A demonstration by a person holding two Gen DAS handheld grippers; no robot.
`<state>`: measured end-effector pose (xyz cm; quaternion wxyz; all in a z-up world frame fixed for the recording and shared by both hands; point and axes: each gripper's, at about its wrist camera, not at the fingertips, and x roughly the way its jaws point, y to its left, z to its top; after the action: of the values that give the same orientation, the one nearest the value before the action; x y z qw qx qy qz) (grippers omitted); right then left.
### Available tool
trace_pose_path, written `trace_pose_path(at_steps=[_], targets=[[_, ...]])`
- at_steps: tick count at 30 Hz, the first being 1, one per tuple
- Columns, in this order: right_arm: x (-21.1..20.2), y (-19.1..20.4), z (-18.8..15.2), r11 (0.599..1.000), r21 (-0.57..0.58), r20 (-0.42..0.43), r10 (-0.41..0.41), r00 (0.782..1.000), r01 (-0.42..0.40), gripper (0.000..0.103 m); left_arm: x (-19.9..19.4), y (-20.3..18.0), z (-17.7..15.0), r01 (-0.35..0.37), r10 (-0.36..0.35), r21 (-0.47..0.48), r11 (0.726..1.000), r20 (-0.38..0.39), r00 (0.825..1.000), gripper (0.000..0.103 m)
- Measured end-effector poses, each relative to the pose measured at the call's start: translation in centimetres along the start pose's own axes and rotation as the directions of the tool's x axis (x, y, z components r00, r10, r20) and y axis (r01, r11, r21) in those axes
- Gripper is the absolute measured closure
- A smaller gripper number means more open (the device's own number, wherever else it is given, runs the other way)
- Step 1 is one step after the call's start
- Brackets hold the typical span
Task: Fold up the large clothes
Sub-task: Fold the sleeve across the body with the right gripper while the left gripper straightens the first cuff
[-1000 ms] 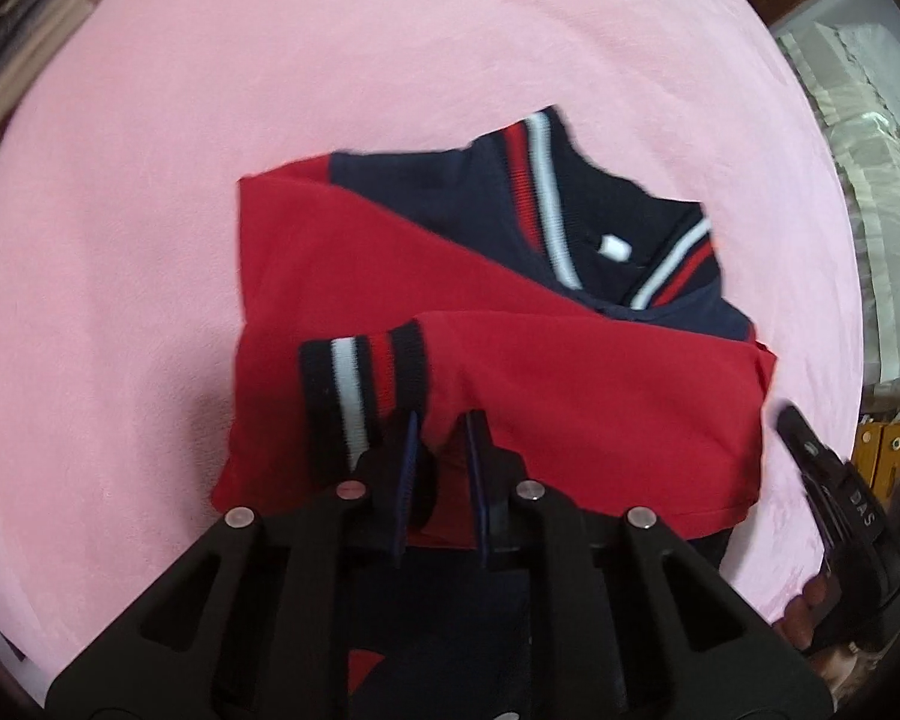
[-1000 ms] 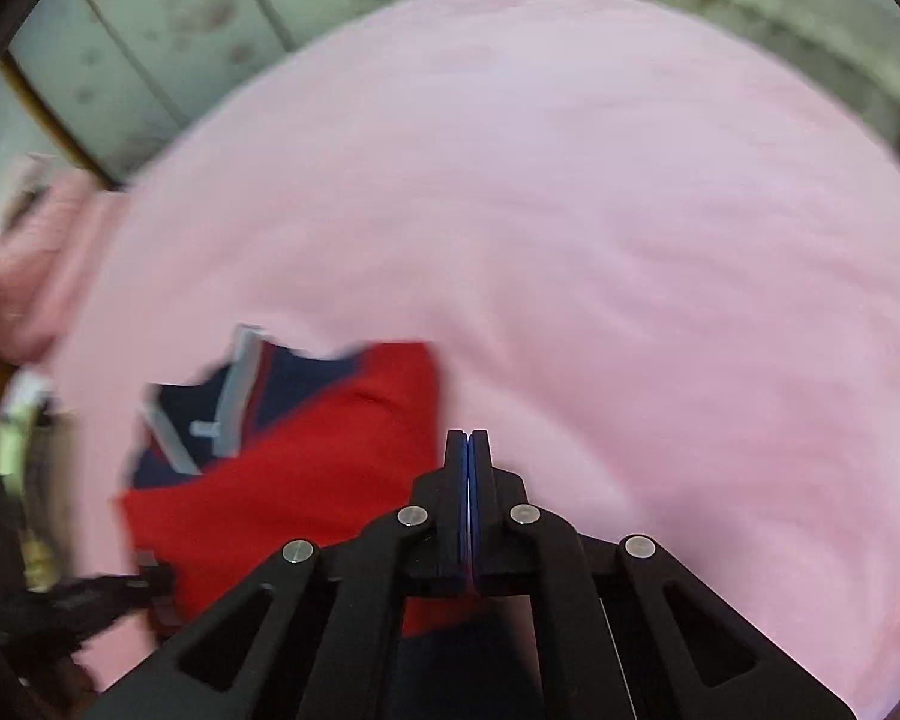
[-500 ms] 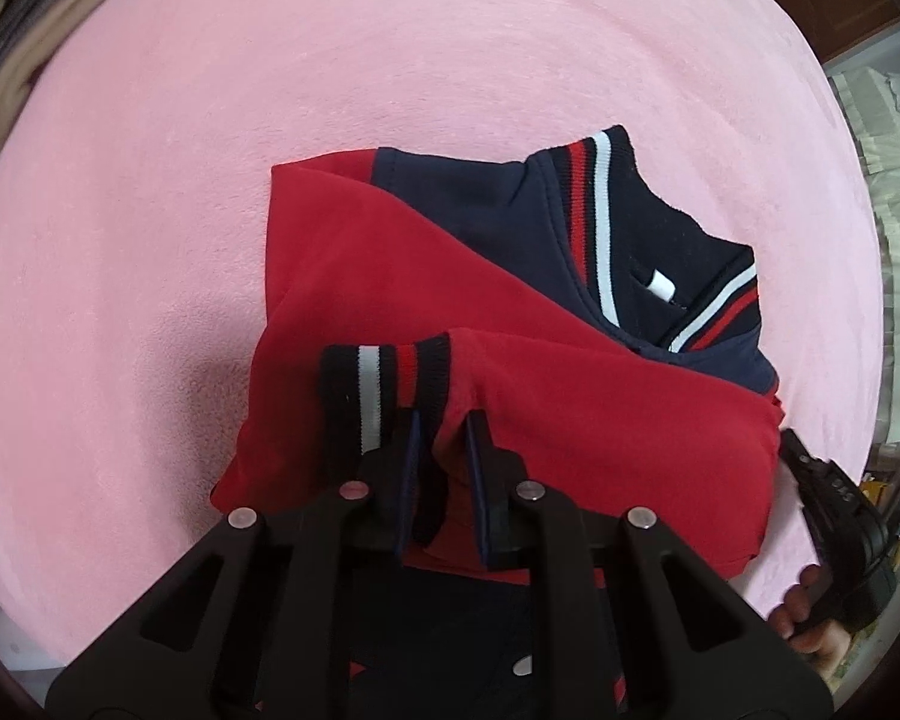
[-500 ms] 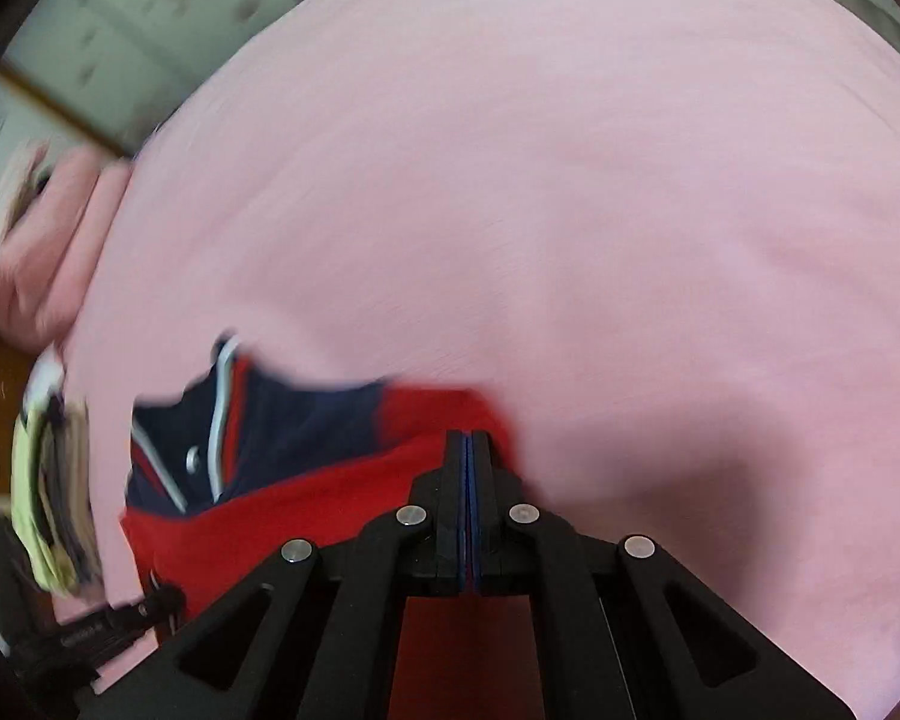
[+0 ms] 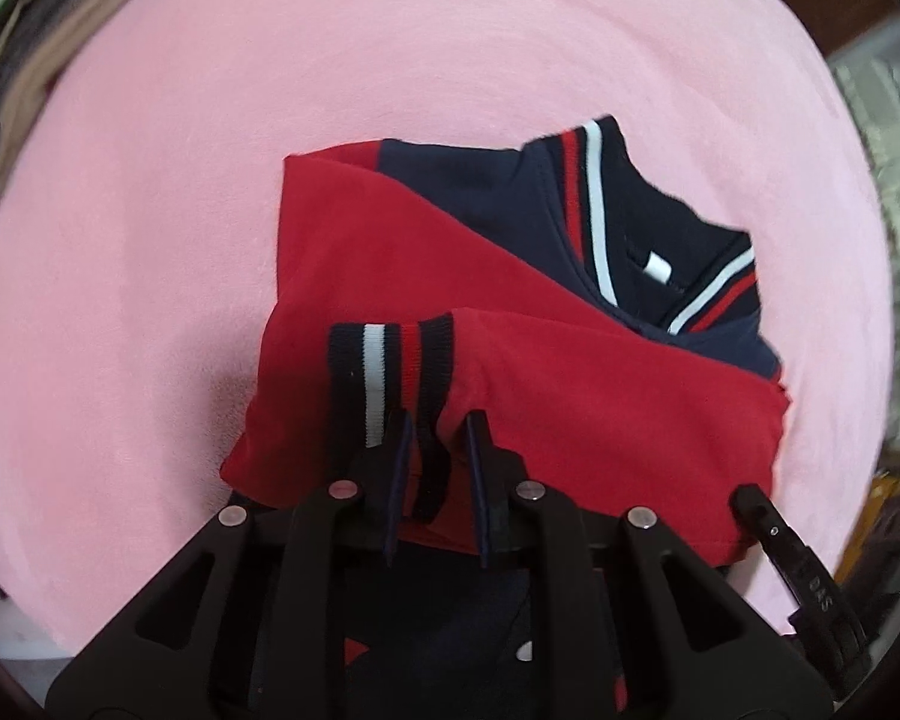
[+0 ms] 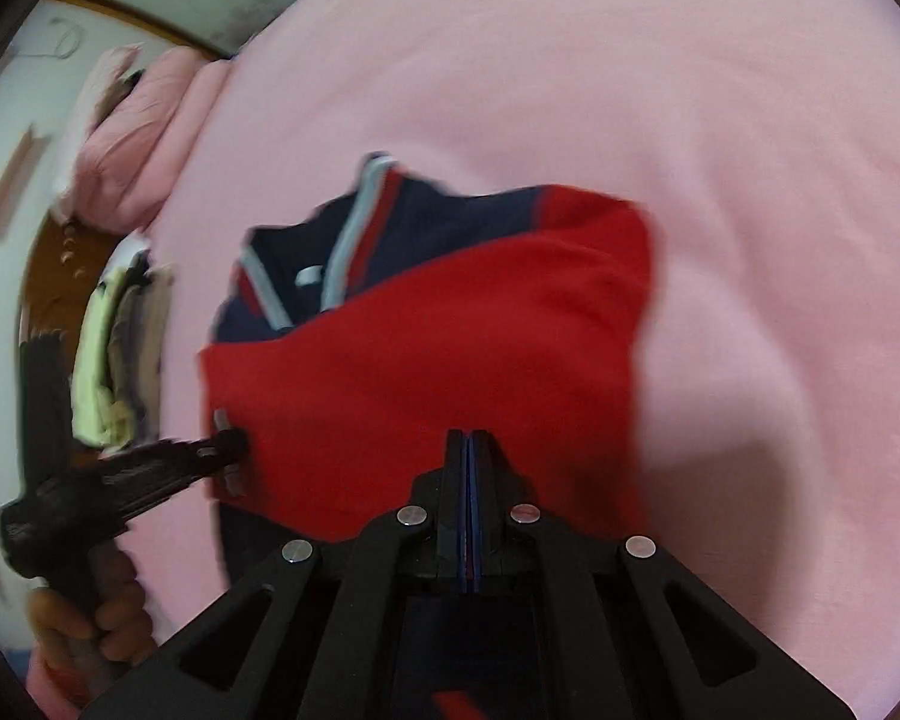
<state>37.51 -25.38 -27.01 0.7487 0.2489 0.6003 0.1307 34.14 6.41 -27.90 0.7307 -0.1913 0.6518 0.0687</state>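
Observation:
A red and navy jacket with striped collar and cuffs lies partly folded on the pink bed cover. Both red sleeves are folded across its front. My left gripper stands slightly open around the striped cuff of the top sleeve, with fabric between its jaws. It also shows in the right wrist view at the jacket's left edge. My right gripper is shut, its tips over the red sleeve; whether it pinches fabric is hidden. It also shows in the left wrist view.
A stack of folded clothes lies at the bed's far left edge; it also shows in the right wrist view. A pink pillow lies at the bed's far end. White bedding is beyond the right edge.
The left gripper has stayed at the striped cuff, with the view shifting slightly. The right gripper has swung over the jacket, so more of the red sleeve and collar fills its view.

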Motion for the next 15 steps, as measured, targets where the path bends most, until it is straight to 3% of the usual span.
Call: trace_pose_path(at_steps=[2, 4, 7, 10, 12, 14, 15], targets=[[-2.1, -1.8, -0.3, 0.991, 0.083, 0.079, -0.11, 0.991, 0.104, 0.103, -0.4, 0.9, -0.1, 0.027, -0.027, -0.019, 0.999, -0.005, 1.0, 0.089], [-4.2, -3.4, -1.4, 0.97, 0.124, 0.122, -0.225, 0.967, 0.21, 0.1, -0.8, 1.1, -0.5, 0.041, -0.041, -0.027, 0.999, -0.005, 0.999, 0.089], [-5.7, -5.3, -1.9, 0.967, 0.174, 0.098, -0.203, 0.974, 0.184, 0.1, -1.7, 1.1, -1.4, 0.018, -0.018, -0.01, 1.0, -0.002, 1.0, 0.088], [-6.7, -5.7, -3.9, 0.963, 0.213, 0.088, -0.186, 0.979, 0.164, 0.097, -1.8, 1.0, -2.7, -0.005, 0.006, 0.065, 0.998, -0.016, 1.0, 0.086], [-7.2, -4.7, -5.6, 0.961, 0.208, 0.079, -0.204, 0.976, 0.184, 0.084, -3.1, 1.1, -4.1, -0.034, 0.035, 0.121, 0.992, -0.003, 0.999, 0.082], [-6.6, -1.7, -8.0, 0.962, 0.186, 0.09, -0.217, 0.972, 0.197, 0.055, -4.2, 1.1, -5.8, -0.056, 0.056, 0.174, 0.983, 0.006, 0.998, 0.064], [-6.2, 0.4, -9.1, 0.964, 0.171, 0.096, -0.22, 0.971, 0.202, 0.05, -4.8, 1.3, -6.4, -0.057, 0.057, 0.185, 0.981, 0.009, 0.998, 0.052]])
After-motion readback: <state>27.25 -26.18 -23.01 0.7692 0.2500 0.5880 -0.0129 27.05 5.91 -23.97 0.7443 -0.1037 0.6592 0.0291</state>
